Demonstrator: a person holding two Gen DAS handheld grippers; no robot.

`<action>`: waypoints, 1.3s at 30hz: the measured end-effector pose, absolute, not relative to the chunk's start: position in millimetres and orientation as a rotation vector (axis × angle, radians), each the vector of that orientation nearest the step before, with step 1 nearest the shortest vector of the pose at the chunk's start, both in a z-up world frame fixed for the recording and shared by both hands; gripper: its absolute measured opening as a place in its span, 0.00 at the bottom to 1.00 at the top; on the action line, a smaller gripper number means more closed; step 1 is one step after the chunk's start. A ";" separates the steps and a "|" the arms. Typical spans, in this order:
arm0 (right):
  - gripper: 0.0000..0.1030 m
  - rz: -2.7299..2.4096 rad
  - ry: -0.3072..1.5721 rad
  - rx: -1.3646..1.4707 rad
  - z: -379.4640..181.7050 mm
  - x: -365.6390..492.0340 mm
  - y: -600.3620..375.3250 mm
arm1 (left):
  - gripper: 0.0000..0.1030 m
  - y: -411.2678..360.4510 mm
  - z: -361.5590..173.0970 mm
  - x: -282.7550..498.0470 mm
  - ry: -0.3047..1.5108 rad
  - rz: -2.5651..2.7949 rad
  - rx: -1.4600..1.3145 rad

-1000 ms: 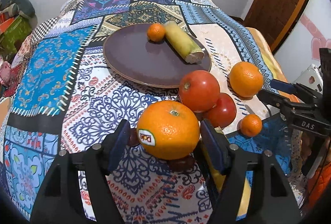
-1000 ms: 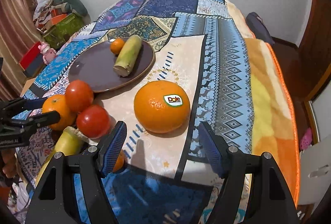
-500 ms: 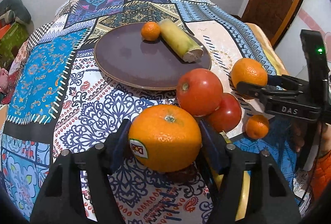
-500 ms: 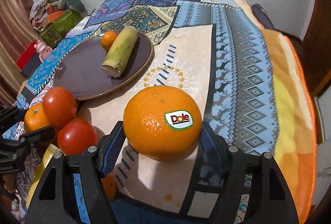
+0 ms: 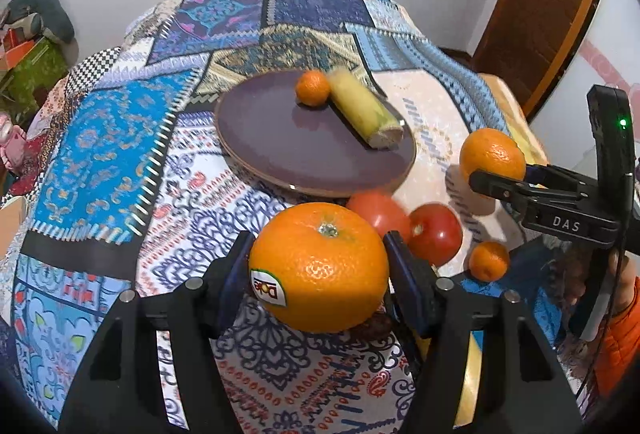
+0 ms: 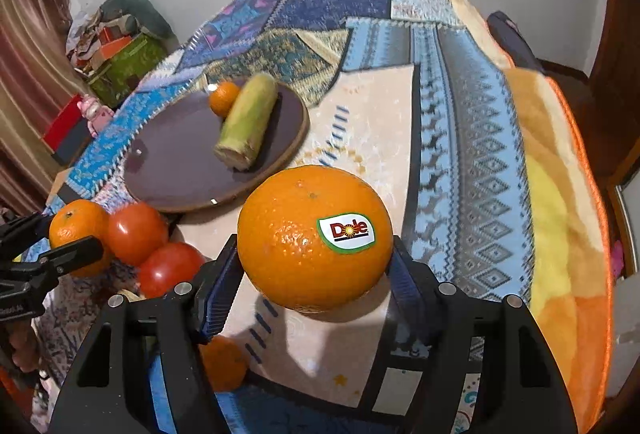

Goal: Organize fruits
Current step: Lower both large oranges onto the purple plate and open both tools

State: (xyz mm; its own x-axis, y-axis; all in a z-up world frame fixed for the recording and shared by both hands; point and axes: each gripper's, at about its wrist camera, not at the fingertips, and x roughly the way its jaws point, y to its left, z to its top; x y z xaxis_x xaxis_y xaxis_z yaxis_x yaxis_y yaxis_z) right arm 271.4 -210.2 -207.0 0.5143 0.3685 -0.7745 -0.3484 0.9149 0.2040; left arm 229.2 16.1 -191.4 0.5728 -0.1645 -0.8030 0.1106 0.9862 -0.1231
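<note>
My left gripper (image 5: 318, 266) is shut on a large Dole-stickered orange (image 5: 320, 268), held above the cloth. My right gripper (image 6: 314, 262) is shut on a second Dole orange (image 6: 314, 238), also lifted; it shows in the left wrist view (image 5: 492, 153) between the right fingers. A dark round plate (image 5: 280, 149) holds a small mandarin (image 5: 313, 88) and a yellow-green cut stalk (image 5: 366, 113). Two tomatoes (image 5: 434, 234) lie just in front of the plate, with another small mandarin (image 5: 488, 261) to their right.
A patterned patchwork cloth (image 5: 100, 153) covers the table. A yellow stalk (image 5: 472, 366) lies under my left gripper's right finger. An orange blanket edge (image 6: 560, 234) runs along the right side. Boxes and clutter (image 6: 116, 53) stand beyond the far left edge.
Both grippers closed on their oranges and lifted them. The right gripper moved in around its orange from behind; the left orange rose off the cloth.
</note>
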 end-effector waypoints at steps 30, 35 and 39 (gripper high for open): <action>0.64 0.593 0.871 -0.067 -177.3 329.5 -101.5 | 0.63 63.1 -162.2 326.2 0.868 -0.100 -0.080; 0.64 0.601 0.887 -0.100 -185.1 337.6 -90.8 | 0.63 67.1 -176.8 347.0 0.899 -0.093 -0.073; 0.64 0.605 0.894 -0.126 -189.1 341.2 -85.2 | 0.63 66.0 -185.4 359.9 0.914 -0.089 -0.053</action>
